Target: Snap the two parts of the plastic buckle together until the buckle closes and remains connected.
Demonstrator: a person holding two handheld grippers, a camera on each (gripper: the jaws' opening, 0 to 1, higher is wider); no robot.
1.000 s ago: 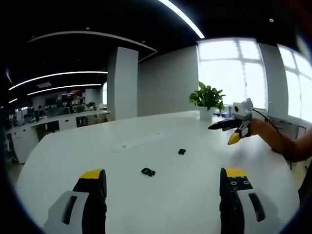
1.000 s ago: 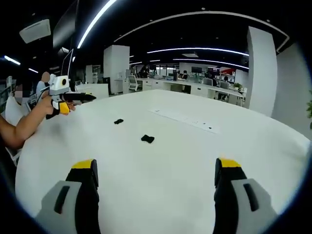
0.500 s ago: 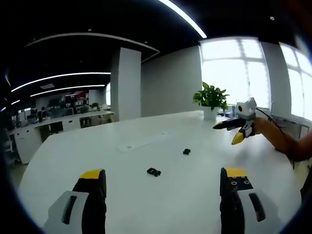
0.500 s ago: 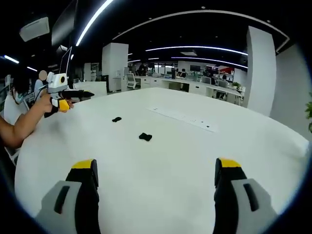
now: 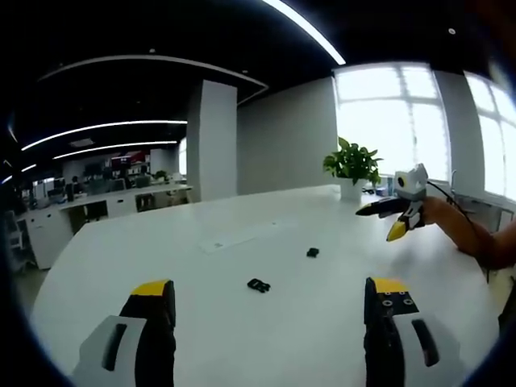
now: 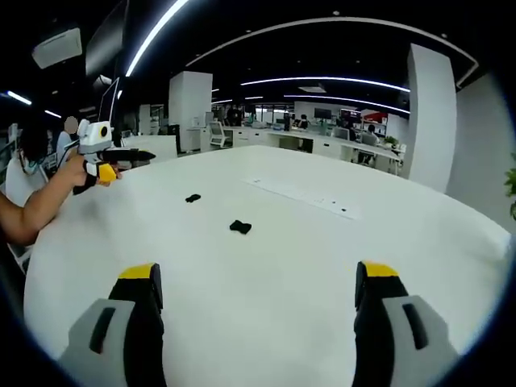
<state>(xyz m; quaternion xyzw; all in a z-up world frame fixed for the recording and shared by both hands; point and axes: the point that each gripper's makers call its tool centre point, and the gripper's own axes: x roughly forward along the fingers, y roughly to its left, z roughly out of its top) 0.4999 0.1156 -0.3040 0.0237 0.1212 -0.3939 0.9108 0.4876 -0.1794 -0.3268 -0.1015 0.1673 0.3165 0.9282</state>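
The two buckle halves lie apart on the white table (image 5: pixel 242 339), not yet joined. In the left gripper view the nearer half (image 5: pixel 258 285) sits at centre frame, just above and between your own jaws; the smaller half (image 5: pixel 312 252) sits up and to the right of it. In the right gripper view the order flips: one half (image 6: pixel 239 227) lies near centre, the other (image 6: pixel 193 197) up and to the left. Which is the pronged piece and which the socket is too small to tell.

Your left gripper (image 5: pixel 269 292) is spread wide and carries nothing. Your right gripper (image 6: pixel 258 274) is likewise wide open and empty. Both hang above the table, well short of the parts. Judgement: this is an approach stance, one gripper facing each half from opposite sides, so each can take the piece nearest it.

Each gripper shows in the other's camera: the right gripper at the right edge of the left gripper view, the left gripper at upper left of the right gripper view, each held by a hand with a forearm trailing behind.

Around the parts: a flat cover strip (image 5: pixel 238 236) set into the table beyond them, a potted plant (image 5: pixel 351 165) at the far edge before bright windows (image 5: pixel 391 113), office desks behind. Nothing lies between the jaws and either half.
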